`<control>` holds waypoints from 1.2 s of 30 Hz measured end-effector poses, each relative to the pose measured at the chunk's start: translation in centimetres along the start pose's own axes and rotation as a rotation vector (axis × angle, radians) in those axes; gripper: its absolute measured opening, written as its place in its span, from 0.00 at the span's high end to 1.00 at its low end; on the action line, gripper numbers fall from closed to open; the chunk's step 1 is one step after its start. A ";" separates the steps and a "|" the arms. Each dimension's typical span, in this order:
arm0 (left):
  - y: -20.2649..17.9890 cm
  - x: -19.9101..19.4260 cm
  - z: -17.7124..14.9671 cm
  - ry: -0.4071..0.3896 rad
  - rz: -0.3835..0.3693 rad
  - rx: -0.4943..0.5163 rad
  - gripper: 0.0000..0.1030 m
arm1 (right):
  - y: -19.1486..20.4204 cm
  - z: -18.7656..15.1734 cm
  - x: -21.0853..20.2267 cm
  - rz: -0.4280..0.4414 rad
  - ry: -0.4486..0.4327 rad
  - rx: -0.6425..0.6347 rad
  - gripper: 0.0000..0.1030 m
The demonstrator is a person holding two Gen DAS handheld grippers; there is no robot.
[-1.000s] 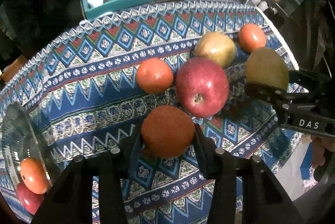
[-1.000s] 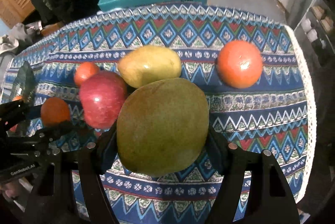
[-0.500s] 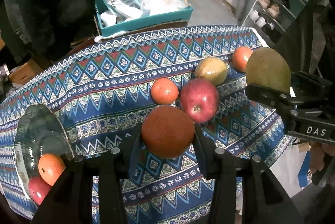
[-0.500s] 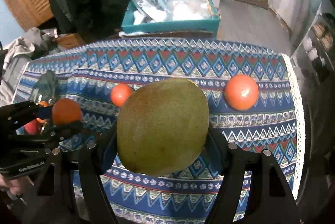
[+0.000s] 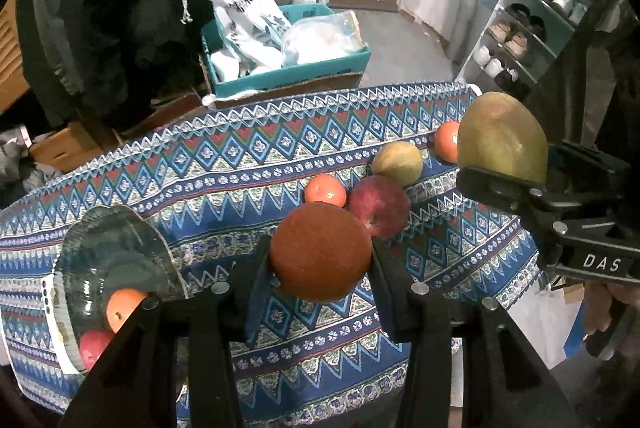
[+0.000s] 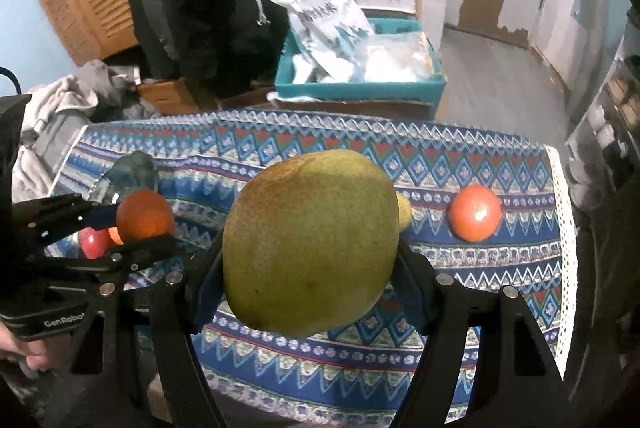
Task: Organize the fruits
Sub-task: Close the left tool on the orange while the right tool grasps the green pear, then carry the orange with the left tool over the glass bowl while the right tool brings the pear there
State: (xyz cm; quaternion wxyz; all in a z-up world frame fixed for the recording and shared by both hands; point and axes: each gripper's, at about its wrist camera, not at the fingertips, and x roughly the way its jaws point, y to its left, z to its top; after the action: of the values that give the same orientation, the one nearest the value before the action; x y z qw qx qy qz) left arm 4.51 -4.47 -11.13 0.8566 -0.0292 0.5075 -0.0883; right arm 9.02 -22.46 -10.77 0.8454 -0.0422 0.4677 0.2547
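Both grippers have risen well clear of the desk point(image 5: 280, 155) since a second ago, each carrying its fruit up with it, so the cloth and the fruit on it now look smaller and farther below. The left gripper point(image 5: 320, 260) has its jaws clamped on a dark orange point(image 5: 320, 252); the right gripper point(image 6: 310, 260) holds a large green mango point(image 6: 312, 244) between its jaws.

Two fruits, an orange one and a red one, already lie in the glass bowl point(image 5: 104, 256) at the desk's left end. Four are left on the cloth: a small orange point(image 5: 326, 189), a red apple point(image 5: 380, 205), a yellow-green fruit point(image 5: 398, 163) that may be a pear or second mango, and a tomato-like one point(image 5: 446, 141). Roughly a quarter is done.

Readable writing: "DAS" on the right gripper's body, "GenRobot" on the left's; the white bag's print is too blurred to read.
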 end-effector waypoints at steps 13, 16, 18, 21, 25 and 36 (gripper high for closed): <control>2.4 -3.0 -0.3 -0.049 0.017 -0.035 0.55 | 4.2 1.9 -0.4 0.047 -0.032 -0.060 0.30; 3.2 -3.6 -0.4 -0.059 0.018 -0.046 0.55 | 5.4 2.5 -0.4 0.056 -0.036 -0.075 0.30; 3.9 -4.0 -0.5 -0.067 0.023 -0.058 0.55 | 6.3 2.9 -0.3 0.062 -0.037 -0.085 0.30; 4.8 -4.5 -0.7 -0.078 0.027 -0.077 0.55 | 7.5 3.5 -0.2 0.072 -0.038 -0.100 0.30; 6.4 -5.1 -0.9 -0.087 0.036 -0.103 0.55 | 8.9 4.0 0.2 0.081 -0.037 -0.119 0.30; 10.6 -5.9 -1.9 -0.104 0.062 -0.172 0.55 | 12.9 5.5 2.0 0.115 -0.023 -0.166 0.30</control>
State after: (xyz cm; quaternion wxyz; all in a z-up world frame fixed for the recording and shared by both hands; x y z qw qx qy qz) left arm 1.38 7.07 -8.41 0.8784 -0.0913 0.4689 -0.0163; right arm 8.05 -8.77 -7.17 0.8283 -0.0820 0.4368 0.3412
